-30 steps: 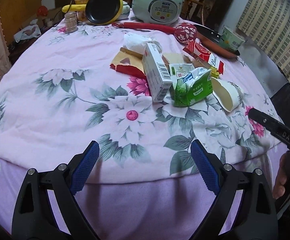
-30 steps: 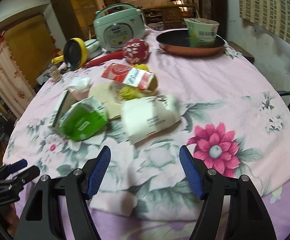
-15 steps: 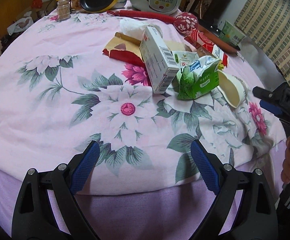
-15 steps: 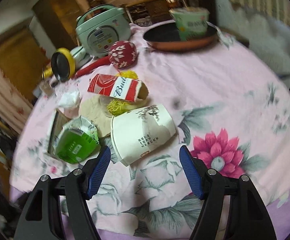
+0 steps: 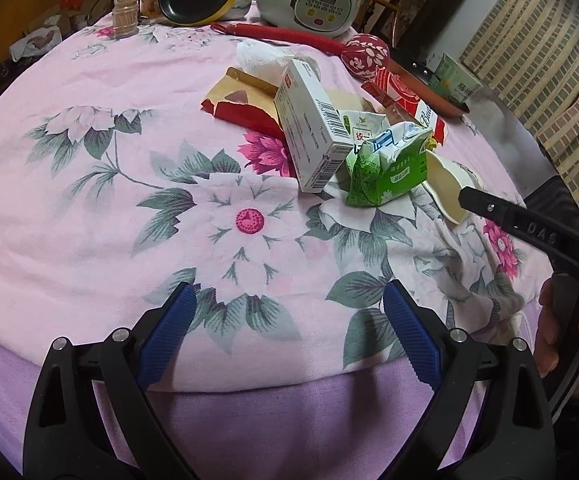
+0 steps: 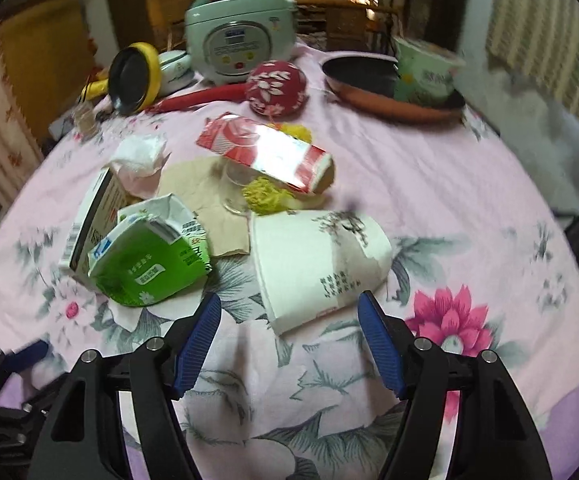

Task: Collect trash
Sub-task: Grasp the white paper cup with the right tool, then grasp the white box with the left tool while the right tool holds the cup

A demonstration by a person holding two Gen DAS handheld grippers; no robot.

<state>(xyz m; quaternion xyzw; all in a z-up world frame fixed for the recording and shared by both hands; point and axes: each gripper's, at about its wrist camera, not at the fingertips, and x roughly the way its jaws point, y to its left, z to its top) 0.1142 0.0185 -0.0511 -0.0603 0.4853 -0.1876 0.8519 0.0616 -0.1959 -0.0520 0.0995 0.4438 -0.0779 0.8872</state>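
Observation:
A heap of trash lies mid-table on the pink flowered cloth [image 5: 89, 200]: a squashed white paper cup [image 6: 321, 264] on its side, a crumpled green carton [image 6: 149, 268] [image 5: 389, 168], a white box [image 5: 313, 128], a red and white wrapper [image 6: 265, 152], a tissue [image 6: 141, 156] and brown paper [image 6: 205, 196]. My right gripper [image 6: 289, 340] is open, its blue pads just short of the cup's rim. Over the table's near edge my left gripper [image 5: 289, 332] stands open with nothing between its pads. In the left wrist view the right gripper's black finger [image 5: 529, 224] and a hand [image 5: 561, 328] show at the right.
At the back stand a pale green rice cooker [image 6: 237, 36], a yellow-rimmed pan [image 6: 133, 76], a copper pan [image 6: 389, 84] holding a green noodle cup [image 6: 429, 72], and a red massage hammer [image 6: 277, 84]. A small jar [image 5: 123, 20] stands far left.
My right gripper has moved in toward the heap, so the paper cup now lies right before its pads. The left gripper has shifted only slightly.

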